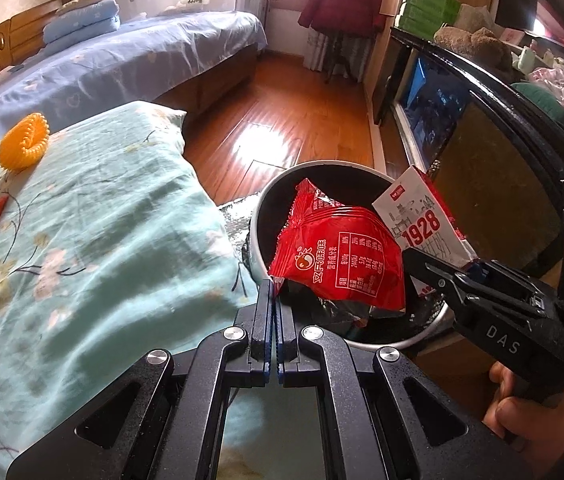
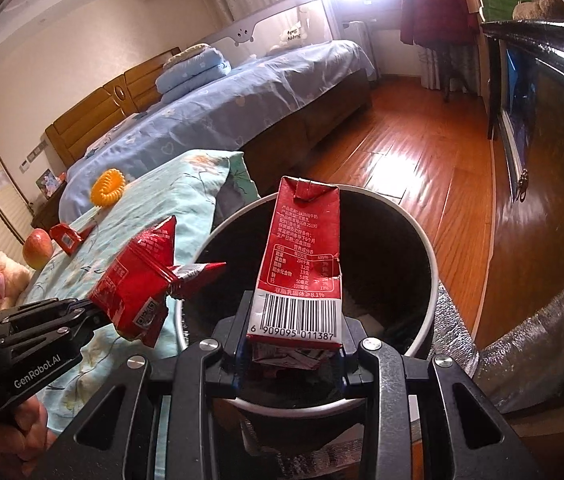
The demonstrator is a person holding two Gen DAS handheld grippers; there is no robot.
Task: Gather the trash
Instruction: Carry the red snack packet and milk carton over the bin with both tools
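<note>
- Red snack wrapper (image 1: 340, 256): left gripper (image 1: 273, 286) is pinching its bottom corner, fingers closed tight on the film, hanging it over the bin (image 1: 277, 184). Light, crinkly, slippery, so an edge pinch suits.
- Milk carton (image 2: 302, 256): right gripper (image 2: 296, 344) is clamping its base above the bin mouth. Looks empty, light, crushable.
- 1 wrapper scrap (image 2: 66, 238) is lying on the quilt (image 1: 101, 220).

Glossy crinkled foil-plastic red wrapper (image 1: 340, 258), printed creased paperboard carton (image 2: 302, 264), smooth bin (image 2: 426, 240) at twelve o'clock, polished wood floor (image 2: 422, 152), soft cloth pillow (image 1: 93, 240)
</note>
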